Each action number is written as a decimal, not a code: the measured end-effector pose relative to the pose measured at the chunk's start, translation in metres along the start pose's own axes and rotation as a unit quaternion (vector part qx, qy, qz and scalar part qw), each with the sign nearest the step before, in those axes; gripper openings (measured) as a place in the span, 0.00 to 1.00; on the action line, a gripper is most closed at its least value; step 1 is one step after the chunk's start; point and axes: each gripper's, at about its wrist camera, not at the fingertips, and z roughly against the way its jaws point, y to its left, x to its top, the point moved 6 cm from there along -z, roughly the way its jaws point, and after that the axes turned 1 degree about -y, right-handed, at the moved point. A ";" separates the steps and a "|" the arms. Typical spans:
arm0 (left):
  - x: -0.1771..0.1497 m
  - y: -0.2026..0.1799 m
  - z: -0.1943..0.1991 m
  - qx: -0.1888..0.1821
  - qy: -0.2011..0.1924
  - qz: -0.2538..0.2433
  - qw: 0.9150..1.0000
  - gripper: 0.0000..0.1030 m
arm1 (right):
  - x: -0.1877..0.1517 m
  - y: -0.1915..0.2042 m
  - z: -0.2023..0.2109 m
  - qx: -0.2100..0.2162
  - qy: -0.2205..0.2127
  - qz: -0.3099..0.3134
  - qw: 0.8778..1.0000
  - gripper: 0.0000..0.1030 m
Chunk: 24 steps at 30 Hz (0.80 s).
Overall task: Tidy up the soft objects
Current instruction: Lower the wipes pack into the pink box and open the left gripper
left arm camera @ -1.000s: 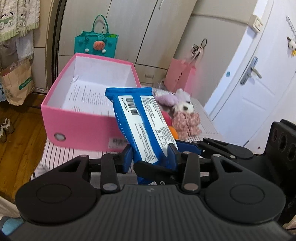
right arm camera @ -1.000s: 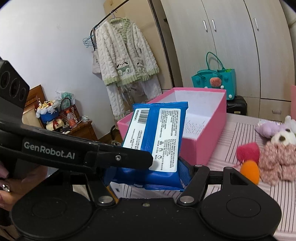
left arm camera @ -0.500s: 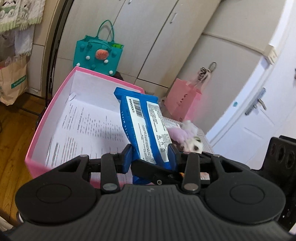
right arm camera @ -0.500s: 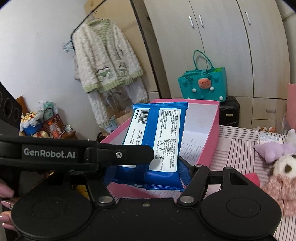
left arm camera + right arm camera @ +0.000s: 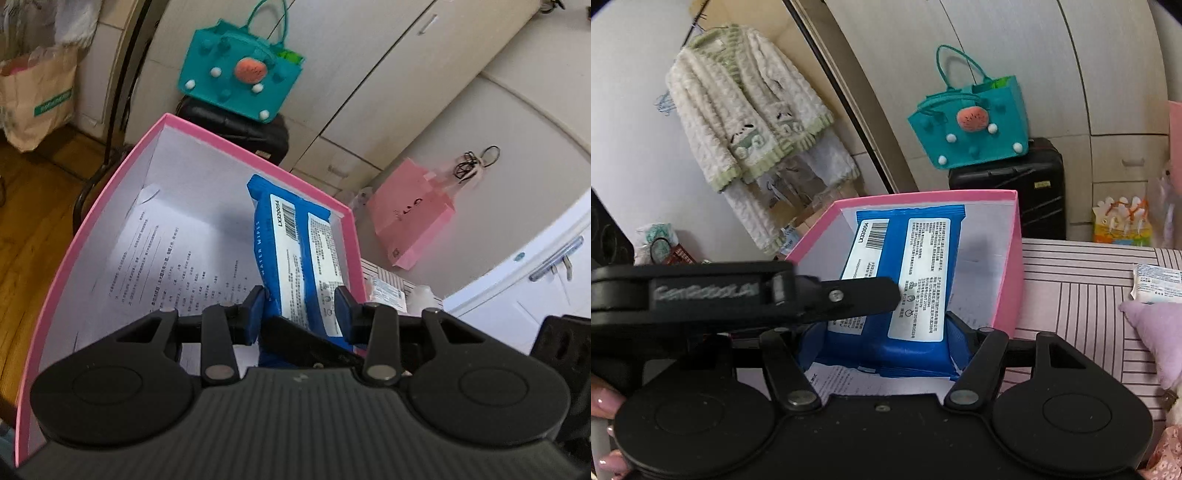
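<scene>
A blue wet-wipes pack (image 5: pixel 295 251) with a white barcode label hangs over the open pink box (image 5: pixel 92 225), its top leaning towards the far wall. My left gripper (image 5: pixel 299 308) is shut on the pack's narrow sides near its lower end. My right gripper (image 5: pixel 884 343) is shut across the wide lower edge of the same pack (image 5: pixel 905 266). In the right wrist view, the left gripper's black finger (image 5: pixel 849 295) crosses in front of the pack. The box (image 5: pixel 1010 258) has white inner walls and a printed sheet on its bottom.
The box stands on a striped cloth (image 5: pixel 1082 280). On the cloth to the right lie a purple plush (image 5: pixel 1152 332) and a small white packet (image 5: pixel 1156 284). Behind are a teal bag (image 5: pixel 971 125) on a black suitcase (image 5: pixel 1027 188), a pink paper bag (image 5: pixel 410 218) and a hanging cardigan (image 5: pixel 746 110).
Both grippers have carried the pack together from in front of the pink box to above its open inside. The plush toys have slid out of the left wrist view.
</scene>
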 end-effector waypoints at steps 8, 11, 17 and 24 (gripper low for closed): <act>0.016 0.031 -0.022 0.008 0.021 0.065 0.998 0.32 | 0.015 0.010 -0.028 -0.053 0.025 0.012 0.998 0.72; 0.017 0.037 -0.036 0.010 0.050 0.077 0.996 0.31 | 0.018 0.012 -0.036 -0.091 0.027 0.031 0.995 0.73; 0.021 0.031 -0.045 0.016 0.058 0.057 0.997 0.31 | 0.027 0.004 -0.039 -0.112 0.028 0.046 0.992 0.73; 0.020 0.028 -0.024 0.037 0.012 -0.002 0.999 0.41 | 0.021 0.009 -0.026 -0.117 0.013 0.089 0.989 0.73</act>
